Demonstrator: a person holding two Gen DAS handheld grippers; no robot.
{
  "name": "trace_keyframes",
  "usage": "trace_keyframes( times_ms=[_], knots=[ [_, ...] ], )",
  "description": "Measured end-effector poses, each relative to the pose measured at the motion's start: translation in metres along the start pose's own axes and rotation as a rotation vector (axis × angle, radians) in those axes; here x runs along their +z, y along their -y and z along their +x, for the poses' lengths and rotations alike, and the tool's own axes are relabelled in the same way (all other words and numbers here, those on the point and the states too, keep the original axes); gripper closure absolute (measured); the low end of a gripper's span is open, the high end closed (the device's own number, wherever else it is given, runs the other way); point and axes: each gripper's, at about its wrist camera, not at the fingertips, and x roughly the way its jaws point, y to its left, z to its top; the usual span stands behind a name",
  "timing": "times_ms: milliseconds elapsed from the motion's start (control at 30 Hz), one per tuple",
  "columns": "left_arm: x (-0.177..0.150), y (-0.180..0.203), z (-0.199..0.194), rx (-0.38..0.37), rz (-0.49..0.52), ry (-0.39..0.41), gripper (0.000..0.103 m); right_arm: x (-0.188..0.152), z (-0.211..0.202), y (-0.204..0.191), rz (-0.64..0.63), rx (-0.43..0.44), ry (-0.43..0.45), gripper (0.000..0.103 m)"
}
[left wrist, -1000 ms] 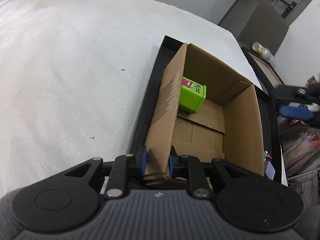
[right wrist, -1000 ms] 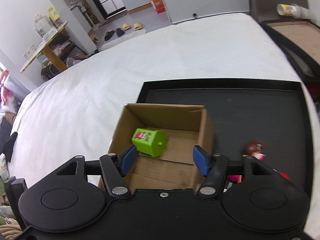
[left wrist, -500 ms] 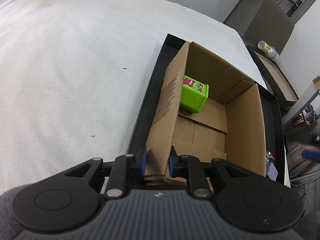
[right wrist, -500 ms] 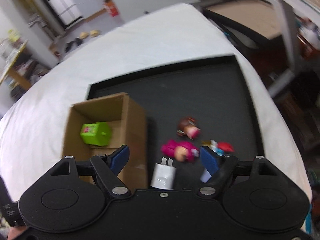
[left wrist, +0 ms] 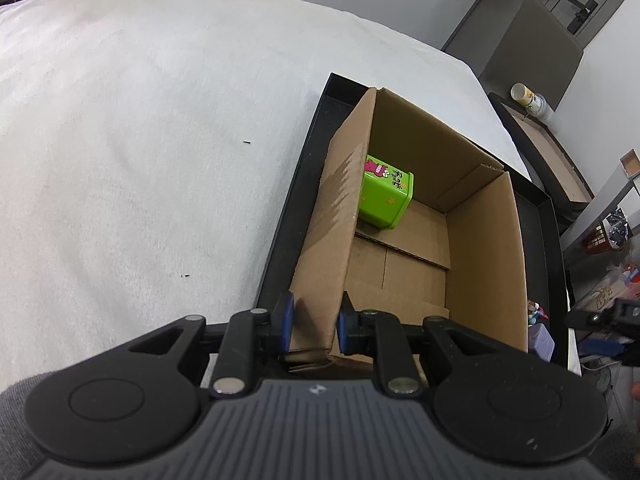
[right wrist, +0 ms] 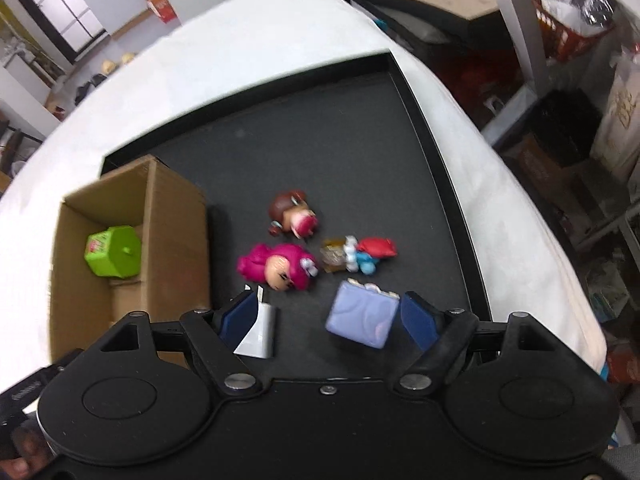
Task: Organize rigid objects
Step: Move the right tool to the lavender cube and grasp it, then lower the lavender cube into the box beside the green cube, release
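Observation:
An open cardboard box (left wrist: pixel 484 264) stands in a black tray (left wrist: pixel 296 200) and holds a green toy tin (left wrist: pixel 386 197). My left gripper (left wrist: pixel 314 322) is shut on the box's near left wall. In the right wrist view the box (right wrist: pixel 176 240) is at left with the green tin (right wrist: pixel 114 252) inside. On the tray floor (right wrist: pixel 320 148) lie a pink doll (right wrist: pixel 280 266), a brown-haired figure (right wrist: pixel 294 212), a red and blue figure (right wrist: pixel 360 254), a lilac block (right wrist: pixel 362 314) and a white charger plug (right wrist: pixel 258 332). My right gripper (right wrist: pixel 326 316) is open above these, holding nothing.
The tray sits on a white cloth-covered surface (left wrist: pixel 140 140). Another tray with cardboard (left wrist: pixel 548 148) and a cup (left wrist: pixel 530 98) stand beyond the far edge. Shelves, bags and clutter (right wrist: pixel 580 80) fill the floor to the right.
My right gripper has swung right, from over the box to over the toys on the tray floor. My left gripper still grips the box wall; the box has hardly moved.

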Motion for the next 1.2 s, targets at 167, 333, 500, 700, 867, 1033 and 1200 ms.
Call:
trace_keyframes(
  times_ms=[167, 333, 500, 700, 867, 1033, 1200],
  knots=[
    [-0.002, -0.003, 0.001, -0.008, -0.01, -0.001, 0.084, -0.007, 0.018, 0.007, 0.025, -0.046, -0.028, 0.025],
    [-0.003, -0.001, 0.0, -0.011, -0.007, 0.0, 0.084, -0.009, 0.034, 0.014, 0.078, -0.068, -0.057, 0.025],
    [-0.004, 0.0, -0.001, -0.015, -0.004, 0.001, 0.084, -0.011, 0.044, 0.009, 0.073, -0.092, -0.071, 0.034],
    [-0.005, 0.001, -0.001, -0.014, 0.0, 0.0, 0.084, -0.018, 0.043, 0.007, 0.044, -0.086, -0.08, 0.059],
    [-0.005, 0.001, -0.001, -0.015, 0.0, -0.002, 0.084, -0.021, 0.024, -0.002, 0.008, -0.07, -0.046, 0.06],
    [-0.005, 0.001, -0.002, -0.015, 0.003, -0.003, 0.084, -0.026, 0.006, -0.008, -0.009, -0.054, -0.022, 0.06],
    [-0.005, 0.002, -0.002, -0.015, 0.007, -0.002, 0.084, -0.02, -0.006, -0.023, -0.036, -0.046, 0.009, 0.06]
  ],
)
